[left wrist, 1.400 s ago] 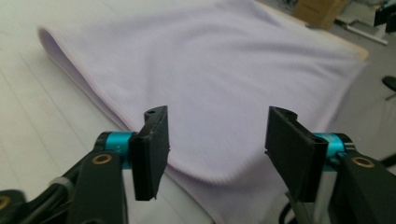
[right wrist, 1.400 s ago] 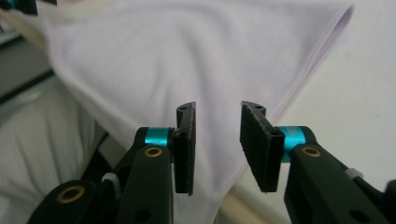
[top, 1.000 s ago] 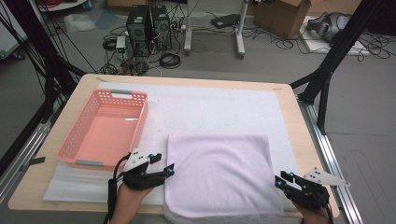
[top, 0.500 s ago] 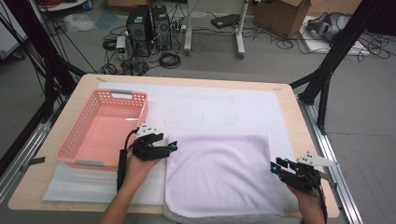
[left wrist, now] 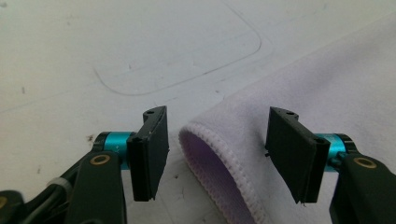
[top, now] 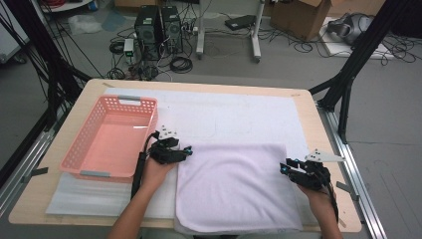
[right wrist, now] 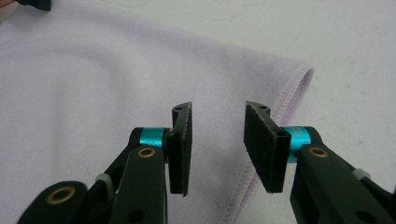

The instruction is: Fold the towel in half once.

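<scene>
Both grippers have moved up to the lavender towel [top: 236,186]'s far corners: left gripper [left wrist: 217,144] wide at ten o'clock, right gripper [right wrist: 218,140] half-open at two o'clock, ready to pinch.

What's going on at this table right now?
A person holds a gripper in each hand over a lavender towel lying flat on the white mat. The left gripper is open, its jaws either side of the towel's far left corner. The right gripper is open above the towel near its right edge. Neither has gripped the cloth yet. A pink basket sits to the left.
</scene>
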Available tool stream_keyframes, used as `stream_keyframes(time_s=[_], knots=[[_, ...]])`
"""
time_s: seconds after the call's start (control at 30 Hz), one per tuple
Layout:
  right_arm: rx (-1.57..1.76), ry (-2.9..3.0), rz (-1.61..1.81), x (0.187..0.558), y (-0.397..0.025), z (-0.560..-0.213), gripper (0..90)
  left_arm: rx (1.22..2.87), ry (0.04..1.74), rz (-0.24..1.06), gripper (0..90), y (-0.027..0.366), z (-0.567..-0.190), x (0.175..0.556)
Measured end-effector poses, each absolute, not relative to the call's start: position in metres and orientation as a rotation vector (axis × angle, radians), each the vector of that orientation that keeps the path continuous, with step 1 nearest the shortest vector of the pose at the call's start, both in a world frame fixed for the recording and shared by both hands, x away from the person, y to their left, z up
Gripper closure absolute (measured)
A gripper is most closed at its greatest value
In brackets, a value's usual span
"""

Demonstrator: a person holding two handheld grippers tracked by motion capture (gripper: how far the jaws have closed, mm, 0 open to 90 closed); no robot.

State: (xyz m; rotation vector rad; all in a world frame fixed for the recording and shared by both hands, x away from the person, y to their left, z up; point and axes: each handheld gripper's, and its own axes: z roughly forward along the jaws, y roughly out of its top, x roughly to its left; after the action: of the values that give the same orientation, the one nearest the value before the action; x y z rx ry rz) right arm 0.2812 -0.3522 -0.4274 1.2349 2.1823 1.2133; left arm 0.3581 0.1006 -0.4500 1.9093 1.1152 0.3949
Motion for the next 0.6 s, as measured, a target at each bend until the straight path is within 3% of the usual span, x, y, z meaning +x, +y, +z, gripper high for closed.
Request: stream_keyframes(time_s=[0.17, 0.4, 0.6], knots=[[1.238, 2.194, 1.209, 0.286, -0.351, -0.43, 61.2, 1.907, 1.145, 0.384, 46.2, 0.102, -0.452, 0.36], [1.262, 2.187, 1.16, 0.293, -0.349, -0.436, 53.6, 1.945, 1.083, 0.376, 80.1, 0.098, -0.451, 0.357], [1.391, 2.096, 1.112, 0.321, -0.351, -0.439, 38.7, 1.885, 1.151, 0.414, 83.7, 0.097, -0.45, 0.359]])
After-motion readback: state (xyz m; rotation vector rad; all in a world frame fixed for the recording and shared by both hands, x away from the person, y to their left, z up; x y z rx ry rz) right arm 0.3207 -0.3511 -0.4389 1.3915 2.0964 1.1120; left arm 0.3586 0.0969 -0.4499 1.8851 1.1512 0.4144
